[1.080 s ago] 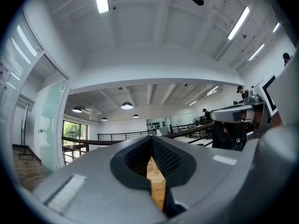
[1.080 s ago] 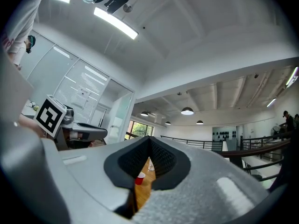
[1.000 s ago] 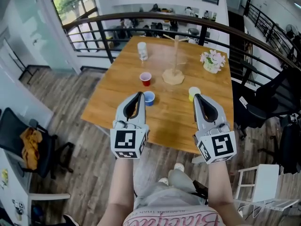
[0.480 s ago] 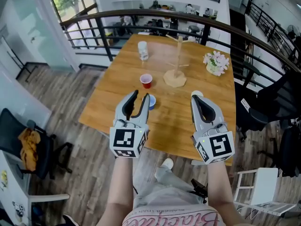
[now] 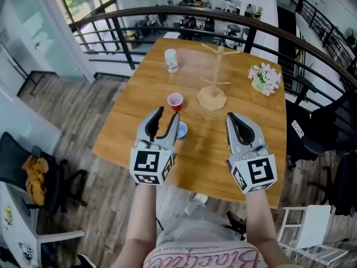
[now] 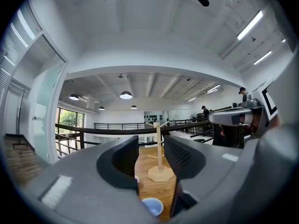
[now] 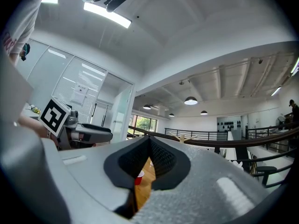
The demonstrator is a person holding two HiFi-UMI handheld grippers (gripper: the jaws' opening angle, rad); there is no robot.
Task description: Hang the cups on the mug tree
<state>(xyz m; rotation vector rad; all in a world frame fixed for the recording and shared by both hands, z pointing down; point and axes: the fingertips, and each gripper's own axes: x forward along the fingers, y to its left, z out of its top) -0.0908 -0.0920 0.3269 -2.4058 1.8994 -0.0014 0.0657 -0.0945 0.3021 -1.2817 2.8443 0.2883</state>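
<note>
A wooden mug tree stands at the table's far middle, with bare pegs. A red cup sits left of its base. Closer in, a blue cup shows partly behind my left gripper, whose jaws are opening with nothing between them. The left gripper view looks past the blue cup to the mug tree. A clear cup stands at the far left. My right gripper hovers over the table's near right, shut and empty. The right gripper view catches the red cup.
A pot of white flowers stands at the far right of the wooden table. A dark railing runs behind the table. Chairs stand on the plank floor to the left and right.
The left gripper's jaws have parted from shut. The view has shifted forward over the table. A yellow cup seen near the right gripper earlier is now hidden.
</note>
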